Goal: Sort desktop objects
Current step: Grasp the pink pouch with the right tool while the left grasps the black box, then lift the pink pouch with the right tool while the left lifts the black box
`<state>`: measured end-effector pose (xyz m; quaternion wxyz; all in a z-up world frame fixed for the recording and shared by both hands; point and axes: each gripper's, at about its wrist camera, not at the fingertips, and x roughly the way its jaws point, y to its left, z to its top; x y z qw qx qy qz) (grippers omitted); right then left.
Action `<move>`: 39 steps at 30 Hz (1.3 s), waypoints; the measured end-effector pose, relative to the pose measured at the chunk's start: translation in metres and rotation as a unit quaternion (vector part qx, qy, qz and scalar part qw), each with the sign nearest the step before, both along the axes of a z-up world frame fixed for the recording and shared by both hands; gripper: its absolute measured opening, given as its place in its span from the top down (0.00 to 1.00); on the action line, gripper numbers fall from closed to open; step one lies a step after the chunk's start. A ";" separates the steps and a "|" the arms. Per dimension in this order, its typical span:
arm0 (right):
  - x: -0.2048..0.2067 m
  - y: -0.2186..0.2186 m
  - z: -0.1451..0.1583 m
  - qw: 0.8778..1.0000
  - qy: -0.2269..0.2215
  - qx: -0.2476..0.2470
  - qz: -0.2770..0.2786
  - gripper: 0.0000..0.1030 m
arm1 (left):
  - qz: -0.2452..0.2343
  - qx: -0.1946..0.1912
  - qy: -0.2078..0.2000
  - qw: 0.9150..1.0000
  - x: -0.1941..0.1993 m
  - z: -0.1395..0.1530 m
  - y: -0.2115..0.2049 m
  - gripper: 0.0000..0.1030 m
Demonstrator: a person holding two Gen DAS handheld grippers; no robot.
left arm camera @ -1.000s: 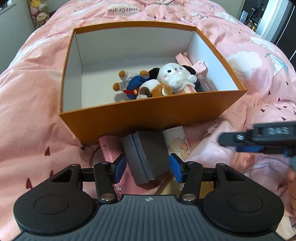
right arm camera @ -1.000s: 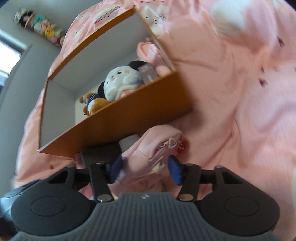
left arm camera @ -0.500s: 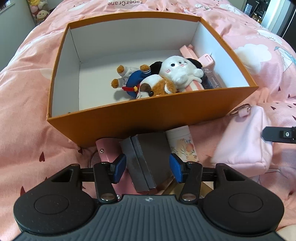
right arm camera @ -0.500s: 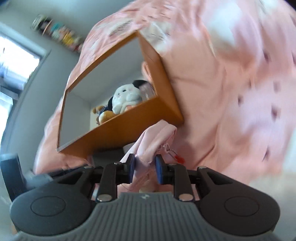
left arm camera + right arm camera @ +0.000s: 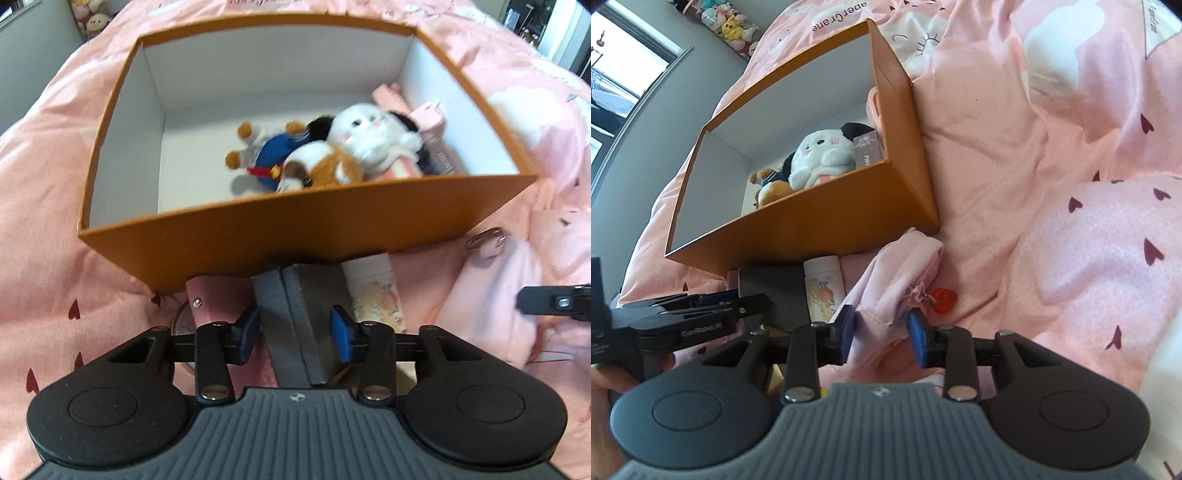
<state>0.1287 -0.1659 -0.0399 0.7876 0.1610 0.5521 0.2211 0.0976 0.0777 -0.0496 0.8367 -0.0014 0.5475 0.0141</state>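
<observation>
An orange box [image 5: 303,229] [image 5: 827,229] lies on the pink bedspread with plush toys [image 5: 369,136] [image 5: 820,158] inside. A grey case [image 5: 306,314] [image 5: 775,291] lies in front of it. My left gripper [image 5: 294,334] straddles the case with its blue pads at the case's sides; whether they press on it I cannot tell. A pink pouch [image 5: 901,273] [image 5: 491,302] lies to the right. My right gripper [image 5: 881,334] has its jaws partly apart around the pouch's near end; the pads touch its fabric.
A white tube with a peach print [image 5: 376,291] [image 5: 823,284] and a pink leather holder [image 5: 214,299] lie beside the grey case. A red heart charm [image 5: 943,297] hangs from the pouch. Bedspread folds rise at the right [image 5: 1108,258].
My right gripper was shut tight on the pouch half a second ago and has widened. My left gripper has moved closer over the grey case and narrowed around it.
</observation>
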 end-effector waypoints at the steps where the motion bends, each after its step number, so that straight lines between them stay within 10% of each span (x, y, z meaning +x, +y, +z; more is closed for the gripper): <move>1: 0.000 -0.002 0.000 1.000 0.003 0.004 -0.003 0.65 | -0.005 -0.002 -0.008 1.000 -0.002 0.003 -0.003 0.55; 15: 0.002 -0.009 0.004 0.999 0.025 0.006 -0.032 0.50 | -0.050 0.004 -0.031 0.998 -0.012 0.001 -0.039 0.61; 20: 0.006 -0.004 0.004 0.998 0.036 0.014 -0.042 0.35 | -0.047 0.013 -0.039 0.998 -0.009 0.006 -0.042 0.48; 39: -0.010 0.004 0.004 0.998 0.019 -0.023 -0.052 0.62 | -0.010 0.006 -0.022 1.000 -0.001 -0.002 -0.034 0.58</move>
